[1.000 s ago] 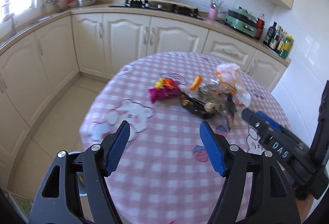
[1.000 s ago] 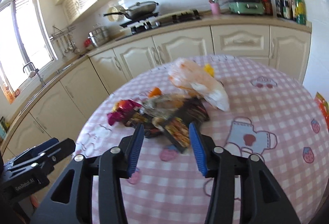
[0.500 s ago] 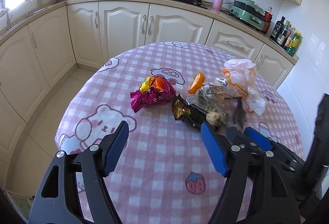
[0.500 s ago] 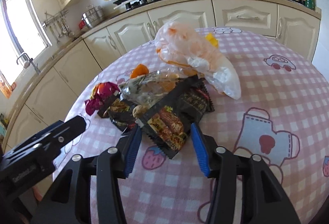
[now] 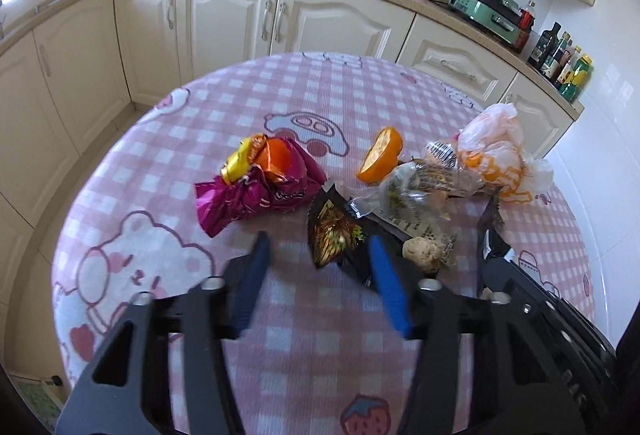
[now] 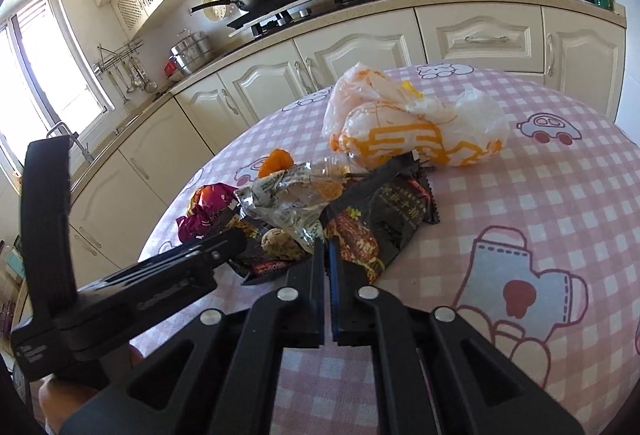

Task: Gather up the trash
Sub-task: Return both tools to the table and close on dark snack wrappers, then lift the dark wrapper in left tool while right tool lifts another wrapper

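Closing in the left view, the left gripper (image 5: pixel 320 275) is straddling the black wrapper (image 5: pixel 334 235) at frame centre, pads not yet pressing; it may snag the clear bag (image 5: pixel 416 195) overlapping it. In the right view, the right gripper (image 6: pixel 327 255) is clenching the corner of a larger black packet (image 6: pixel 384 219) at centre; such a thin pinch could slip, and lifting is likely dragging the pile across the table (image 6: pixel 560 195).

Right claw (image 6: pixel 328 259) shut, left claw (image 5: pixel 320 259) half open, closing
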